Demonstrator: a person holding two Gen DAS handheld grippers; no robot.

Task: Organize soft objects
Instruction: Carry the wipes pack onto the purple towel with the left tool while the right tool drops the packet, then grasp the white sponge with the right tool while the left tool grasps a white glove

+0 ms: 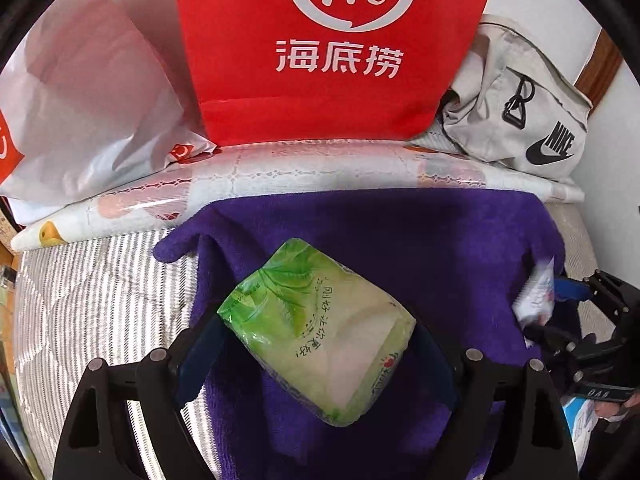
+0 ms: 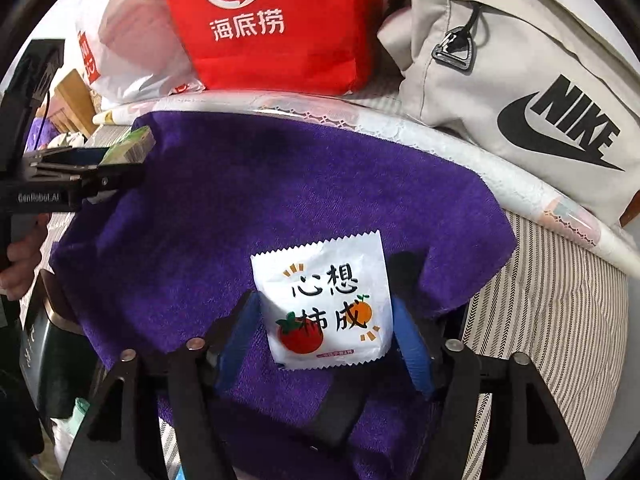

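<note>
My left gripper [image 1: 316, 348] clamps the green tissue pack [image 1: 320, 344], long axis eleven-to-five. My right gripper [image 2: 326, 332] brackets the white sachet [image 2: 324, 304]; grip uncertain.

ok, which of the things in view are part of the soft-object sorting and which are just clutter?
In play:
- green tissue pack, between the left gripper fingers
- white snack packet, between the right gripper fingers
- purple towel under both

Lying about:
- red Haidilao bag
- grey Nike bag
- white plastic bag
- striped mattress
</note>
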